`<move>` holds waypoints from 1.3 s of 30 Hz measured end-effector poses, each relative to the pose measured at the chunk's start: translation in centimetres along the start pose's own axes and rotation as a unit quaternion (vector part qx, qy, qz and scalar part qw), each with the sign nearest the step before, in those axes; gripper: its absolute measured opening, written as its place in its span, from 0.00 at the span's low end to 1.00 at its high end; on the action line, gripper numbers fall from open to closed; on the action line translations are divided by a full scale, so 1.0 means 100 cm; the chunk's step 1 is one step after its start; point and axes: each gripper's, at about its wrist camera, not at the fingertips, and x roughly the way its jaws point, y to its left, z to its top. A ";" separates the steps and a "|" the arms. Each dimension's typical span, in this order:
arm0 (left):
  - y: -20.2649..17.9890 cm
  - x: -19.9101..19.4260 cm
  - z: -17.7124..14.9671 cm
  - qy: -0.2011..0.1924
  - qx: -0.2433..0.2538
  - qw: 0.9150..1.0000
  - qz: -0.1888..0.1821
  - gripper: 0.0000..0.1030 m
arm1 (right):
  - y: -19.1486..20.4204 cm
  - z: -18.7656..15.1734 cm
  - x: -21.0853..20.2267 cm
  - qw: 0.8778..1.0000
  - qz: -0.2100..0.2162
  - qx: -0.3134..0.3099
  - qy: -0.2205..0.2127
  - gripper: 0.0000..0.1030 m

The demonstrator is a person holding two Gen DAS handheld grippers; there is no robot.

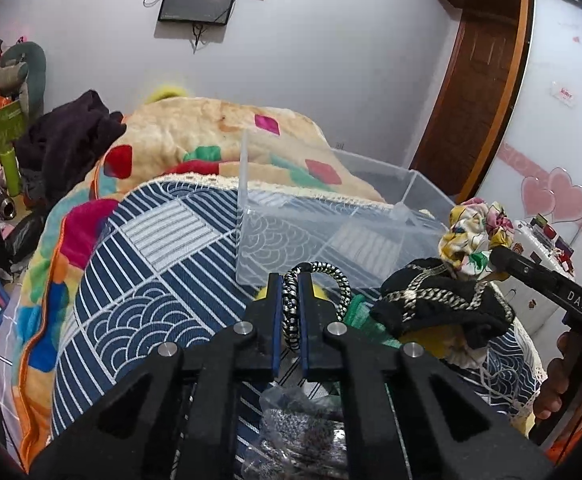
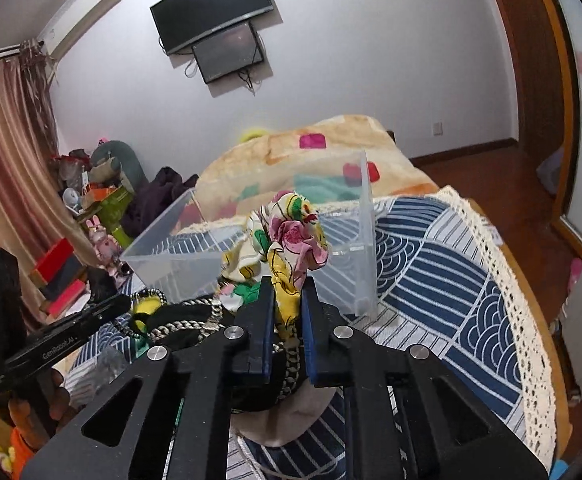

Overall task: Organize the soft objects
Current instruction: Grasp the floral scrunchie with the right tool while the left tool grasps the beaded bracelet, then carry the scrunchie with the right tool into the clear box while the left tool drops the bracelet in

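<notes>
My left gripper (image 1: 291, 280) is shut on a black-and-white braided loop (image 1: 333, 278), held just above the blue patterned cloth. My right gripper (image 2: 287, 286) is shut on a floral fabric scrunchie (image 2: 291, 236), lifted off the pile; the scrunchie also shows in the left wrist view (image 1: 475, 236). A clear plastic divided box (image 1: 331, 216) stands just beyond both grippers, and it also shows in the right wrist view (image 2: 195, 248). A black item with braided trim (image 1: 443, 308) lies in a heap of soft things to the right of my left gripper.
The blue patterned cloth (image 1: 159, 280) with a lace edge (image 2: 503, 280) covers the surface. A colourful blanket (image 1: 195, 136) lies behind the box. Dark clothes (image 1: 71, 140) and clutter sit at the left. A plastic bag of items (image 1: 303, 436) lies under my left gripper.
</notes>
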 end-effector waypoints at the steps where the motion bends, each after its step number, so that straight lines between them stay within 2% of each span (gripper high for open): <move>1: -0.001 -0.003 0.001 -0.004 0.001 1.000 -0.001 0.06 | 0.001 0.002 -0.001 1.000 -0.002 -0.002 -0.004 0.10; 7: -0.008 -0.020 0.017 -0.033 0.009 0.999 -0.007 0.06 | 0.005 0.015 -0.015 0.999 0.001 -0.013 -0.032 0.10; 11: -0.017 -0.030 0.032 -0.058 0.028 0.998 0.004 0.06 | 0.009 0.025 -0.022 0.998 0.003 -0.027 -0.052 0.10; 18: -0.012 -0.019 0.066 -0.065 0.018 0.998 -0.009 0.06 | 0.013 0.043 -0.010 0.997 -0.005 -0.045 -0.061 0.10; 22: -0.011 -0.004 0.083 -0.054 0.025 0.998 -0.006 0.06 | 0.010 0.055 0.000 0.997 -0.008 -0.047 -0.060 0.10; 25: -0.009 0.017 0.094 -0.024 0.028 0.999 -0.015 0.06 | 0.006 0.063 0.010 0.997 -0.002 -0.052 -0.051 0.10; 28: -0.008 0.036 0.099 -0.001 0.039 0.999 -0.015 0.06 | 0.005 0.068 0.024 0.998 0.001 -0.057 -0.032 0.10; 35: -0.016 0.068 0.090 0.046 0.085 0.995 0.012 0.06 | 0.007 0.061 0.061 0.996 -0.008 -0.081 0.032 0.10; 39: -0.017 0.086 0.086 0.075 0.089 0.993 0.024 0.06 | 0.006 0.058 0.076 0.994 -0.012 -0.085 0.065 0.10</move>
